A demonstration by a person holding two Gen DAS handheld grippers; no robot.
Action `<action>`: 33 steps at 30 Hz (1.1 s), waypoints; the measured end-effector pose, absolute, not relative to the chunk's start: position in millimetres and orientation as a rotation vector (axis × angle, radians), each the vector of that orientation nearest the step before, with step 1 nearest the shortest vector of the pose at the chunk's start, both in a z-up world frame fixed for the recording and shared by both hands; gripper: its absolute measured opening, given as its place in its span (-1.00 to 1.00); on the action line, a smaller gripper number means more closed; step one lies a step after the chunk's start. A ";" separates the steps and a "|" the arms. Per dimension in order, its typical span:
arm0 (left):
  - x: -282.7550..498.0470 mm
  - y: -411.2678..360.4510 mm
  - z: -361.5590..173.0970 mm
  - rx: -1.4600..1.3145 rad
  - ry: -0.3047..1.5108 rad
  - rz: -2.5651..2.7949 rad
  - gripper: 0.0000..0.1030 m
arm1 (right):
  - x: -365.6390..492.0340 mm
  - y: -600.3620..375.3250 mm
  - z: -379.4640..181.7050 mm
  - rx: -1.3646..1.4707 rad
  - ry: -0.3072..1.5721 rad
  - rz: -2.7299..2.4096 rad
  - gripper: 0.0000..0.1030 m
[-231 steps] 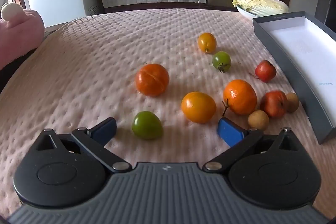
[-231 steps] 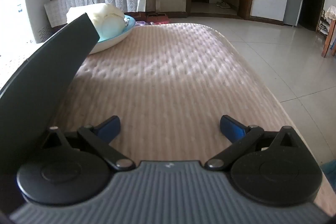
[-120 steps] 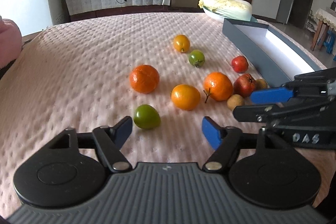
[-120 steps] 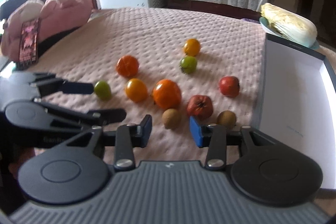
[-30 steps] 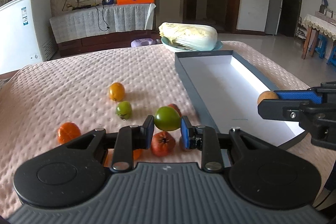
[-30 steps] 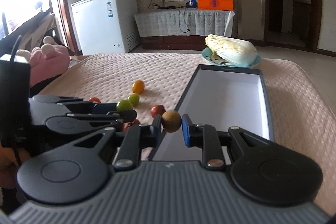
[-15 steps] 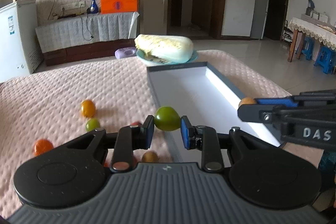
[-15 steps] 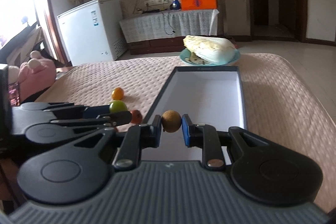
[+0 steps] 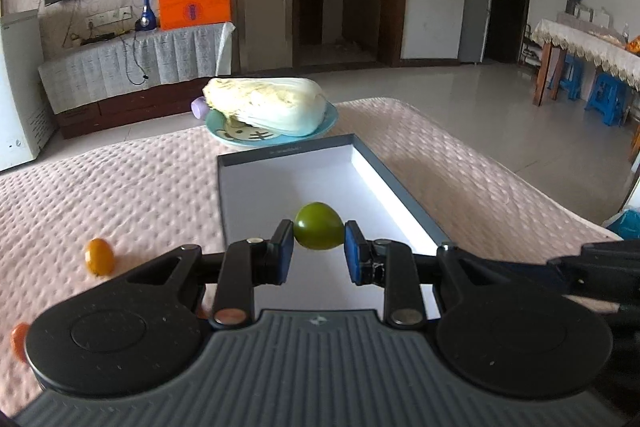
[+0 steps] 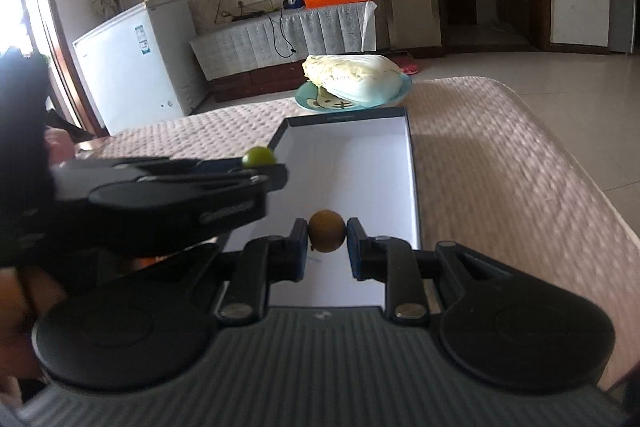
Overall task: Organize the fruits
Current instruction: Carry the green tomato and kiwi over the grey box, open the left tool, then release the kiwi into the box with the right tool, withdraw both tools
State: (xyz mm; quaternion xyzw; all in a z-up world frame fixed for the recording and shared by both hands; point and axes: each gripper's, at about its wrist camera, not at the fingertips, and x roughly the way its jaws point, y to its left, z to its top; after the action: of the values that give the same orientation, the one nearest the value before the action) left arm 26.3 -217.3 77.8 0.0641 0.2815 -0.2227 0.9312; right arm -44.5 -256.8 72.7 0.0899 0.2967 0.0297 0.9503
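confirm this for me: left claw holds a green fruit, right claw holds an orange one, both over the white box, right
Not quite. The right claw holds a small brown fruit, not an orange one, as the right wrist view shows. The rest stands: the left claw holds the green fruit, and both are over the white box.

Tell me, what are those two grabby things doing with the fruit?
A person is sorting fruit into the grey box. The left gripper pinches a green fruit and the right gripper pinches a small brown fruit, both over the box. A yellow fruit waits on the pink cover.
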 end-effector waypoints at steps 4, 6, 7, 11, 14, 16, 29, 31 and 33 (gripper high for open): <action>41.3 -234.6 69.8 0.129 0.597 -0.462 -0.38 | -42.7 -260.7 71.2 0.192 0.610 0.052 -0.54; 47.6 -243.1 65.6 0.133 0.607 -0.468 -0.38 | -40.8 -261.7 70.1 0.194 0.615 0.052 -0.54; 50.3 -247.2 63.3 0.138 0.611 -0.473 -0.37 | -39.7 -261.8 69.5 0.194 0.617 0.052 -0.54; 54.4 -259.0 56.6 0.154 0.620 -0.479 -0.36 | -38.1 -264.0 67.1 0.197 0.625 0.049 -0.54; 56.5 -261.0 52.5 0.155 0.629 -0.476 -0.35 | -38.0 -266.2 66.1 0.200 0.628 0.045 -0.54; 56.5 -260.2 51.3 0.157 0.630 -0.474 -0.35 | -37.7 -267.1 65.0 0.203 0.632 0.041 -0.54; 39.5 -244.0 75.2 0.143 0.548 -0.467 0.31 | -31.9 -267.5 58.0 0.213 0.656 0.016 -0.53; 34.3 -237.7 80.1 0.145 0.544 -0.462 0.31 | -30.7 -268.2 57.8 0.215 0.654 0.008 -0.53; 28.1 -230.2 84.4 0.142 0.538 -0.457 0.31 | -29.5 -268.2 57.8 0.215 0.651 0.000 -0.53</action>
State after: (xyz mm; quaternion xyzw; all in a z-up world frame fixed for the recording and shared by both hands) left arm 28.1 -230.2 84.4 0.0693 0.2632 -0.2237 0.9359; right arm -29.5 -268.2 57.8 0.1052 0.3189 0.0001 0.9419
